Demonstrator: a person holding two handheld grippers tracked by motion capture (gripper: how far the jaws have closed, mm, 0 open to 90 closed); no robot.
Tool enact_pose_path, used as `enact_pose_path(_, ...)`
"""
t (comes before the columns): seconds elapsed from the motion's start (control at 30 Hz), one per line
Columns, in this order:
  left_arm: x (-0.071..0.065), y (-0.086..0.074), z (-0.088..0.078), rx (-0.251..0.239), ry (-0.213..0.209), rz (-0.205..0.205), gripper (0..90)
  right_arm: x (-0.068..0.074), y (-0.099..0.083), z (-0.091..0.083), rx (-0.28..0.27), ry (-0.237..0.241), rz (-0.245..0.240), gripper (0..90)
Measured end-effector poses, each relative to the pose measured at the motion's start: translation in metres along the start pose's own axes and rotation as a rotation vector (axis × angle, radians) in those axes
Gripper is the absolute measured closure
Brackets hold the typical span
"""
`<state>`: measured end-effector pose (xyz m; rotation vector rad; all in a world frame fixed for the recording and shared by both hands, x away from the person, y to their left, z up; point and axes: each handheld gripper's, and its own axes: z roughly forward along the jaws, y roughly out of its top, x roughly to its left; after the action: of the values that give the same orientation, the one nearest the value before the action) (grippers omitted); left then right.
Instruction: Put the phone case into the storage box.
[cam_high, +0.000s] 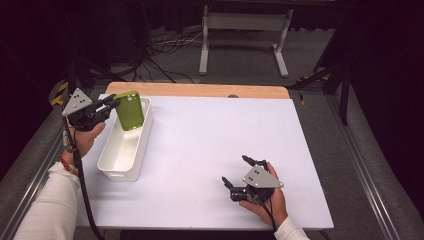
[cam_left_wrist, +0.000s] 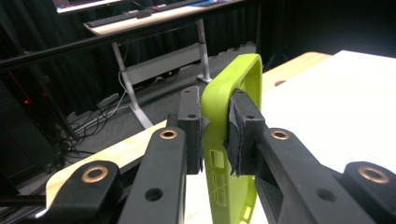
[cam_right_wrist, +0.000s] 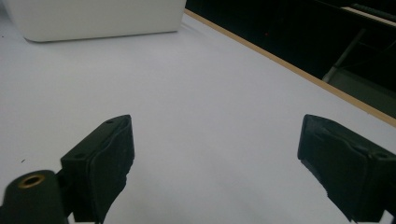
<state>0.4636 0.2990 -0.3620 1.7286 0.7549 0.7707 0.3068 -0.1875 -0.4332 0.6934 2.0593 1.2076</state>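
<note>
case (cam_high: 129, 110), green phone shell, held upright above the far end of the white bin (cam_high: 116, 165), clear of the worktop (cam_high: 210, 140). left gripper (cam_high: 113, 103) pinches its edge, one black pad on each side of the rim; left gripper view shows the case (cam_left_wrist: 223, 116) squeezed between them. bin sits along the worktop's left side. right gripper (cam_high: 236, 171) rests low near the front right, jaws spread wide, nothing between them, well apart from the bin.
</note>
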Motion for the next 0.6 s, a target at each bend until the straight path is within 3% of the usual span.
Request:
enact_pose_path(0.33, 0.006, -0.007, 0.024, 0.038, -0.016, 0.017, 77.8, -0.001, -0.001, 0.004, 0.014, -0.002, 0.007, 11.6)
enact_pose_path(0.6, 0.012, -0.012, 0.039, 0.052, 0.012, 0.025, 77.8, -0.001, -0.002, 0.005, 0.025, 0.001, 0.004, 12.0)
